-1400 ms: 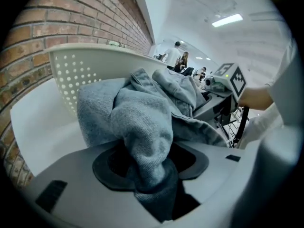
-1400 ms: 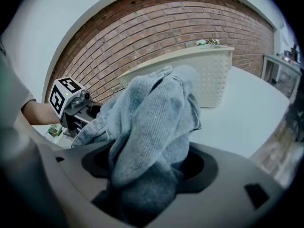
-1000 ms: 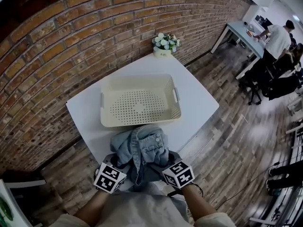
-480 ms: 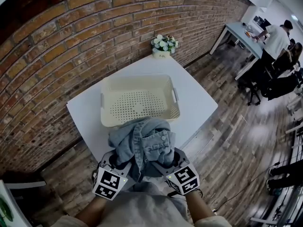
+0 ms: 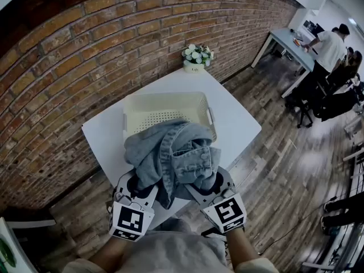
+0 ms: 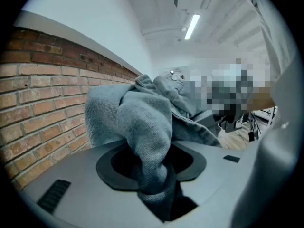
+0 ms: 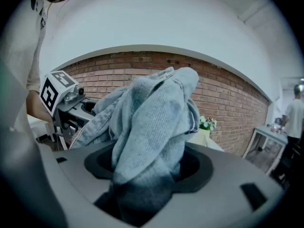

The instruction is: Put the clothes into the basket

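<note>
Denim bundle in the air, both grippers clamped on it, short of the basket.

The left gripper (image 5: 140,182) and right gripper (image 5: 206,182) each pinch a thick fold of the denim garment (image 5: 170,152), jaws partly closed on cloth. The bundle hangs over the basket's (image 5: 134,110) near rim. My advice: carry it over the basket's middle, lift the trailing cloth past the near wall, then release both together. Only the head view shows the basket. The gripper views confirm the pinch, and the right one shows the flowers (image 7: 205,123).
</note>
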